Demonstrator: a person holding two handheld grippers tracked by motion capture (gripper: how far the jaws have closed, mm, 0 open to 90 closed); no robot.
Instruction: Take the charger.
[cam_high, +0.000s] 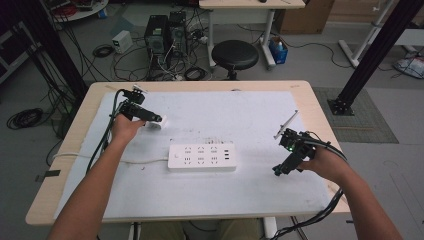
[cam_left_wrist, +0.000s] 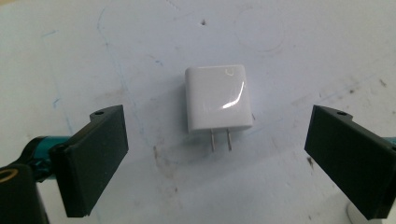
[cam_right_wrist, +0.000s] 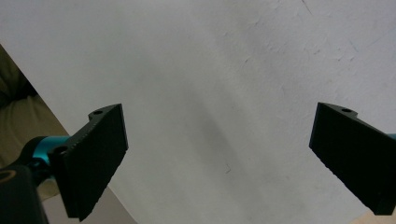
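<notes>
The power strip (cam_high: 201, 157) lies near the middle of the white mat (cam_high: 250, 115) and serves as the marker for everything here. Well to its left and a little farther from the person, the left gripper (cam_high: 156, 119) hangs over the mat with its tip just at a small white plug adapter (cam_high: 161, 123). In the left gripper view the jaws stand spread wide and grasp nothing; the plug adapter (cam_left_wrist: 218, 99) lies flat on the mat between and beyond them, apart from both, its two metal prongs (cam_left_wrist: 220, 139) pointing back toward the camera. A thin white cable (cam_high: 135, 161) runs from the left end of the power strip toward the table's left edge, passing under the person's left forearm.

Well to the right of the power strip, and slightly nearer the person, the right gripper (cam_high: 278, 170) is held above the mat, pointing down and toward the strip. In the right gripper view its jaws are likewise released, wide apart, with bare mat (cam_right_wrist: 224, 93) between them and the table edge showing at the lower left
</notes>
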